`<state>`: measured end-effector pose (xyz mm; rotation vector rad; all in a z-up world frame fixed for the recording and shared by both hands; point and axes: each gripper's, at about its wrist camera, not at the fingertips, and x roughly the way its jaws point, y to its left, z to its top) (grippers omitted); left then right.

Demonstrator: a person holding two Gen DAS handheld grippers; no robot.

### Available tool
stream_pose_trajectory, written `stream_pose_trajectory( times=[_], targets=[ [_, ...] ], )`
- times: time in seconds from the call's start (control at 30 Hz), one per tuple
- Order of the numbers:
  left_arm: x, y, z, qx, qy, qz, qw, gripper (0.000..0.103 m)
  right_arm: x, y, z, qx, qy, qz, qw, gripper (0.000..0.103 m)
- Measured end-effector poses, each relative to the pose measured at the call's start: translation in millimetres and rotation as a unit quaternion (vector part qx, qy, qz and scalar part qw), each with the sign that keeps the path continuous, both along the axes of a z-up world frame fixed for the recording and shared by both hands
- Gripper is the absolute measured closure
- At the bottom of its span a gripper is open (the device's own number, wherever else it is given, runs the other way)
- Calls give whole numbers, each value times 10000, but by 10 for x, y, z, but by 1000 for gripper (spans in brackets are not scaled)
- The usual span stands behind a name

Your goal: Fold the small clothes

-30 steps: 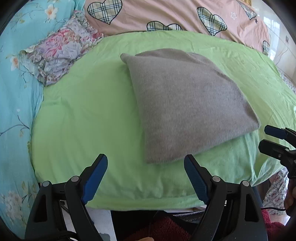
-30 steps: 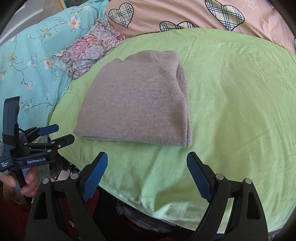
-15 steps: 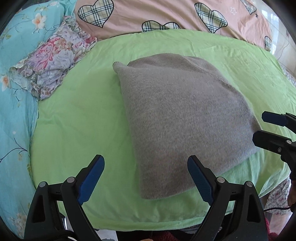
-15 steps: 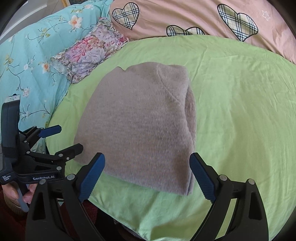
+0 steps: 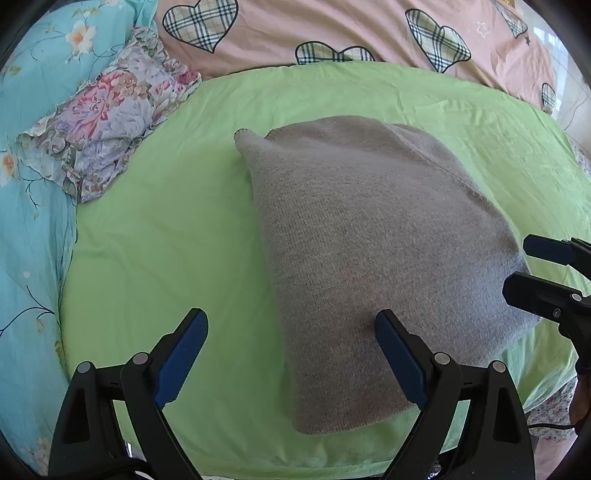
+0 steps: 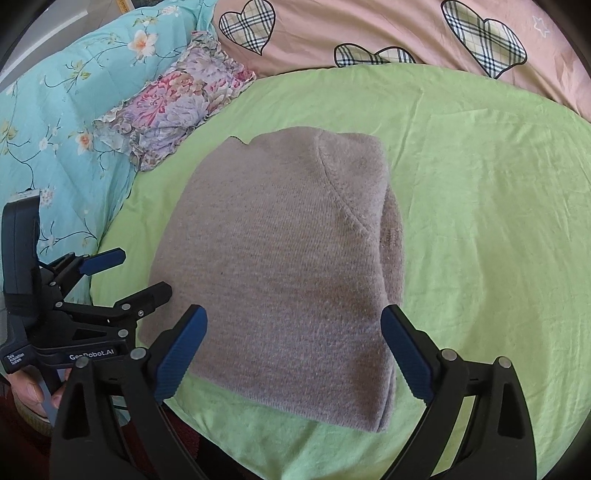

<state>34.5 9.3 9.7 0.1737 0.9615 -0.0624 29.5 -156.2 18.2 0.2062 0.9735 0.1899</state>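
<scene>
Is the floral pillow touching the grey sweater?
Apart. The right wrist view shows bare green sheet between the floral pillow and the grey sweater.

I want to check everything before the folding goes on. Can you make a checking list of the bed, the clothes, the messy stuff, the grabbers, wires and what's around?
Surface: green sheet, wrinkled.
Job's things: grey knit garment, folded, lying flat.
Clutter: floral cloth at the sheet's edge.
Grippers: left gripper and right gripper open, holding nothing.
Cables: thin one, lower right of left view.
Surroundings: blue floral quilt, pink heart-print bedding.
</scene>
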Motion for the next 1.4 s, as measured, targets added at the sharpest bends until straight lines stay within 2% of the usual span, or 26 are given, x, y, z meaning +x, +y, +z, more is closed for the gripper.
stream_pose_trajectory(
  times=[0.53,1.4],
  targets=[
    [41,-11,41,-120,-95,116,9998,10,110,16,35,12,-46,-6,10000,7],
    [33,-83,63,-164,-158,-29,9997,9,123,-11,34,55,-77,-48,9999,7]
  ],
)
